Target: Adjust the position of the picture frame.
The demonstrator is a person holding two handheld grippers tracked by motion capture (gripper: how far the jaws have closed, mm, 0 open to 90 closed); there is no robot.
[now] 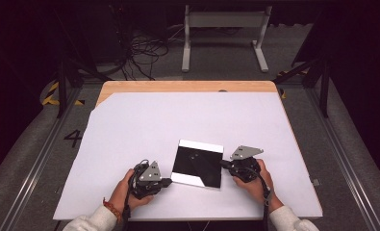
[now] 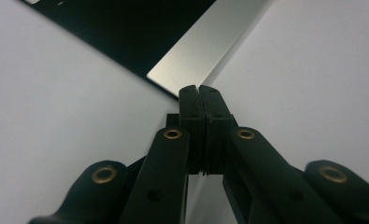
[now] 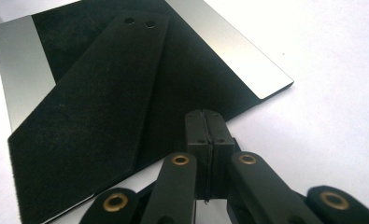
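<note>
A flat black sheet lies on the white surface, between two closed tools.

High view: the sheet (image 1: 197, 163) sits between left tool (image 1: 164, 182) and right tool (image 1: 223, 164).
Left tool view: the jaws are pressed together, empty, at its silver edge (image 2: 196, 49).
Right tool view: closed too; the sheet looks thin, stiff, fuzzy, so grab an edge.

Flat black square panel (image 1: 198, 165) with silvery edge strips, lying slightly skewed on white tabletop

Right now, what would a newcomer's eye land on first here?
The glossy black panel with silvery strips along two opposite edges, lying flat on the white sheet near the person's edge of the table. Next, the left gripper and right gripper flanking it, jaws shut, tips at its edges.
</note>
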